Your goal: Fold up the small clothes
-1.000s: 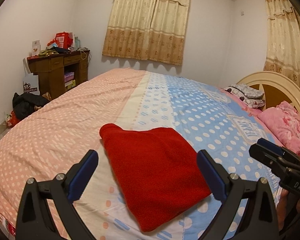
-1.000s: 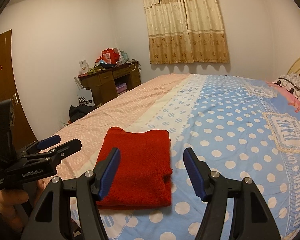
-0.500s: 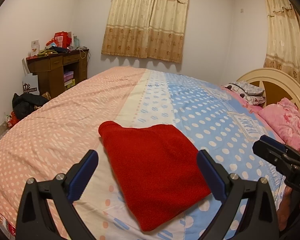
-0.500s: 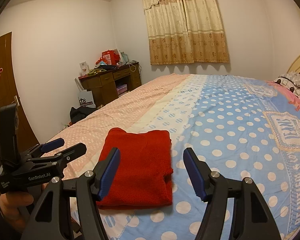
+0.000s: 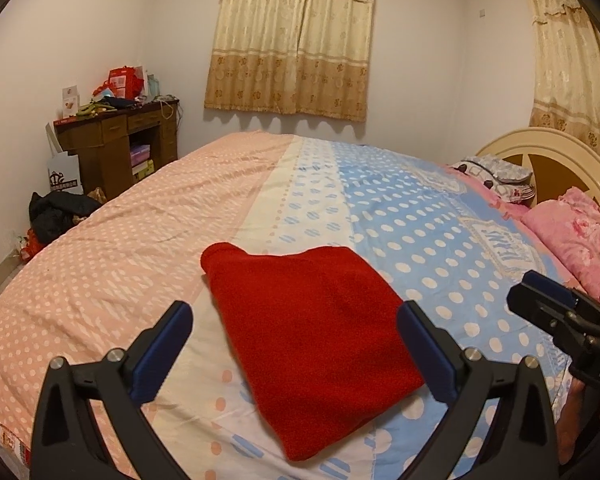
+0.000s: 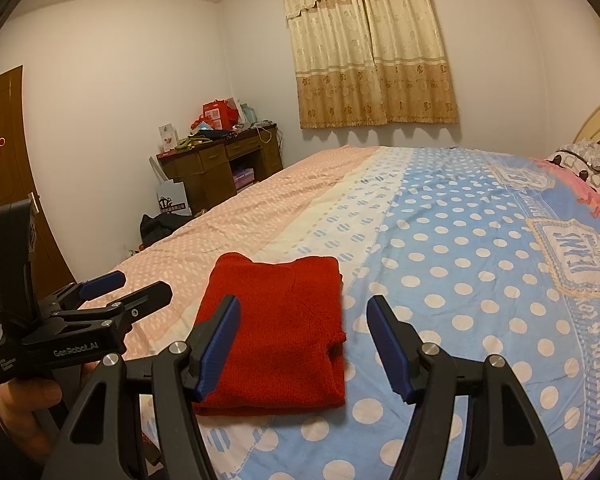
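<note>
A red knitted garment (image 5: 312, 328) lies folded into a rectangle on the bed's polka-dot cover (image 5: 140, 248); it also shows in the right wrist view (image 6: 276, 332). My left gripper (image 5: 294, 340) is open and empty, held above and in front of the garment, apart from it. My right gripper (image 6: 304, 328) is open and empty, held back from the garment's near right edge. Each gripper shows in the other's view, the right one (image 5: 556, 312) at the right edge, the left one (image 6: 112, 292) at the left.
Pink pillows (image 5: 576, 236) and a cream headboard (image 5: 556, 152) are at the right. A cluttered wooden desk (image 5: 116, 140) stands by the far left wall with dark clothes (image 5: 56, 212) on the floor. A brown door (image 6: 0, 184) is at the left.
Both grippers have drawn back and up a little from the folded garment. The garment has not moved.
</note>
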Demonstrator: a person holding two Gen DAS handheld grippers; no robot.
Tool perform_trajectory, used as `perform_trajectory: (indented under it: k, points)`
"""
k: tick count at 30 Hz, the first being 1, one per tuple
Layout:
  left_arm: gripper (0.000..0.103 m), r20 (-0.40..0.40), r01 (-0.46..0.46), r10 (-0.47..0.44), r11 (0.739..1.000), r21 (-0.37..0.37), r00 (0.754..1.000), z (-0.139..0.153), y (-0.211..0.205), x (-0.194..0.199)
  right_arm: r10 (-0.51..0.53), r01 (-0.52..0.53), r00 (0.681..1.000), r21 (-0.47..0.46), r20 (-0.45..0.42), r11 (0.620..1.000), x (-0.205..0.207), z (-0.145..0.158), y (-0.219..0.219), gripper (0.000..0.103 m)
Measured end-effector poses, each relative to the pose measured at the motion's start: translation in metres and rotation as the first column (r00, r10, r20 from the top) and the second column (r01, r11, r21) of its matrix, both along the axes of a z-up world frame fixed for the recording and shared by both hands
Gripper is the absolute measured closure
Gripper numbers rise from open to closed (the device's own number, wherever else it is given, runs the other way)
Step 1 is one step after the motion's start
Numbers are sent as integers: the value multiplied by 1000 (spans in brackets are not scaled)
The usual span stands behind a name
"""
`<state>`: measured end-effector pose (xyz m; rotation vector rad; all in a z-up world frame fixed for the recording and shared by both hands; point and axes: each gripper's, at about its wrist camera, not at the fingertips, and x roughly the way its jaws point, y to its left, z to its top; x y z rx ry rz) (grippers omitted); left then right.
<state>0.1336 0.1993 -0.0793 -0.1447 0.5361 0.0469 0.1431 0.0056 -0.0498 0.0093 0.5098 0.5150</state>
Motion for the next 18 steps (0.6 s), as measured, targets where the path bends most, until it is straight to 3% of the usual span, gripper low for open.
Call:
perform_trajectory:
  k: [18]
  points:
    - [0, 71, -44, 43, 999, 23, 997, 14, 6, -7, 15, -17, 998, 36, 56, 999, -15, 9, 4, 37]
